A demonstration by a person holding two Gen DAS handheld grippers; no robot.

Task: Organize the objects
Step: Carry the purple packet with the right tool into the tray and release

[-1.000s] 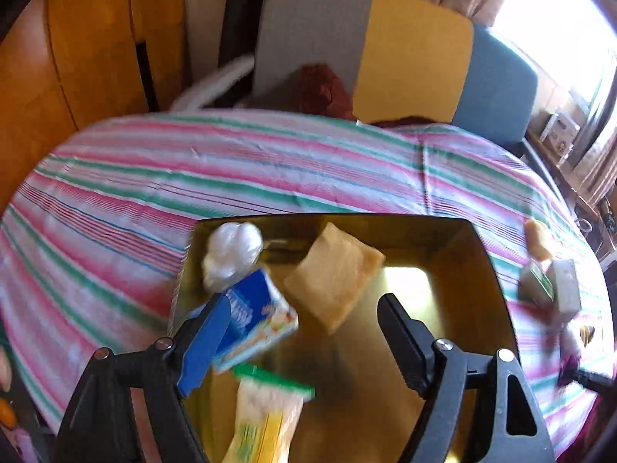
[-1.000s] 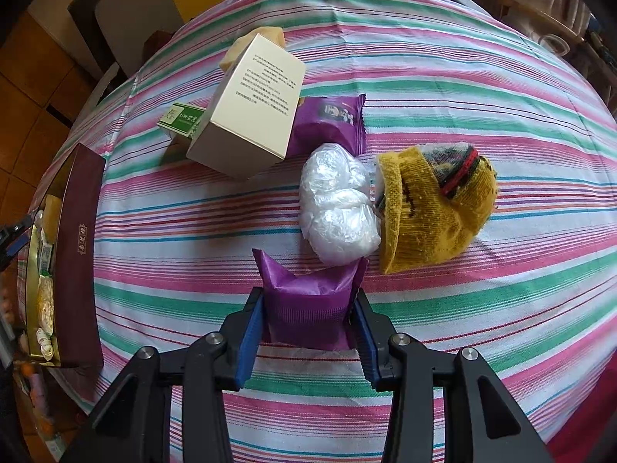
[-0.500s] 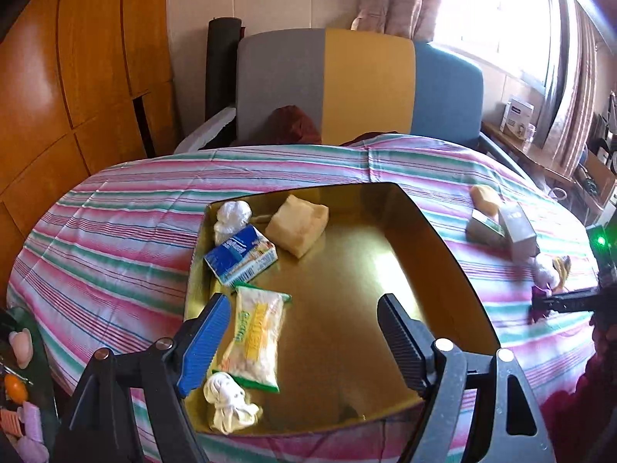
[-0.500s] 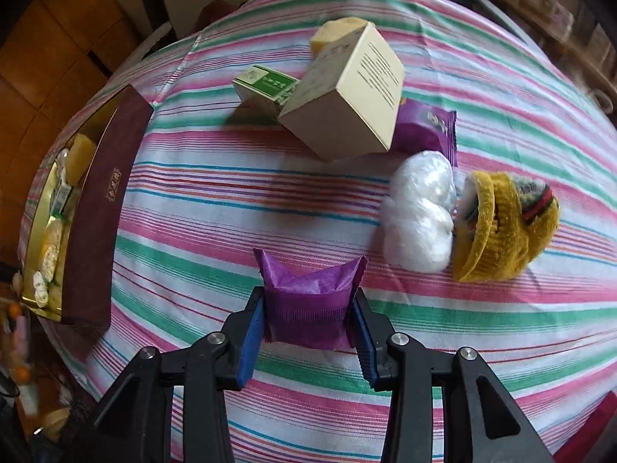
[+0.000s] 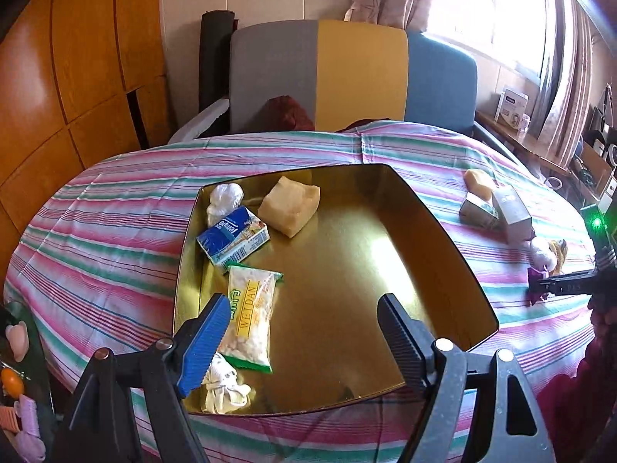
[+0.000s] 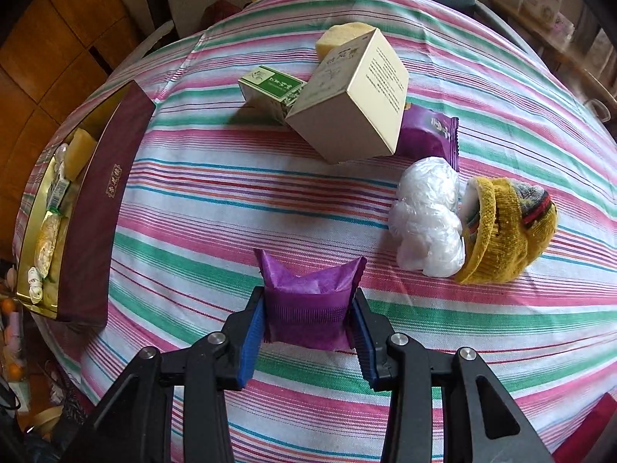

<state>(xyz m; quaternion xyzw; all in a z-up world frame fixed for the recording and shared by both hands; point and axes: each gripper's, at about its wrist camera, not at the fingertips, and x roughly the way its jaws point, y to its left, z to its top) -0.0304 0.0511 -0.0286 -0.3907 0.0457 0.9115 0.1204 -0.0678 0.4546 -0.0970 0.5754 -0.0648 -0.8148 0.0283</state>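
My right gripper (image 6: 308,326) pinches a purple sachet (image 6: 306,308), both pads pressed on its sides, above the striped tablecloth (image 6: 231,200). My left gripper (image 5: 304,332) stands spread with nothing between the jaws, over the near edge of the gold-lined tray (image 5: 432,223).

Tray contents, left side, far to near: a white crumpled plastic wad (image 5: 223,198), a blue carton (image 5: 233,239) lying flat, a WEIDAN snack packet (image 5: 250,320) and a white knotted item (image 5: 225,387) at the near corner. A pale yellow block (image 5: 291,210) lies beside the carton. The right half of the tray is bare. From the right wrist the tray's outer wall is maroon.

Loose on the cloth, well apart from the tray: a beige box (image 6: 351,104) tilted against a green-and-white box (image 6: 272,88), a yellow sponge-like block (image 6: 343,36) behind them, a second purple sachet (image 6: 428,137), a white plastic bundle (image 6: 428,218) touching a yellow knitted hat (image 6: 509,231).
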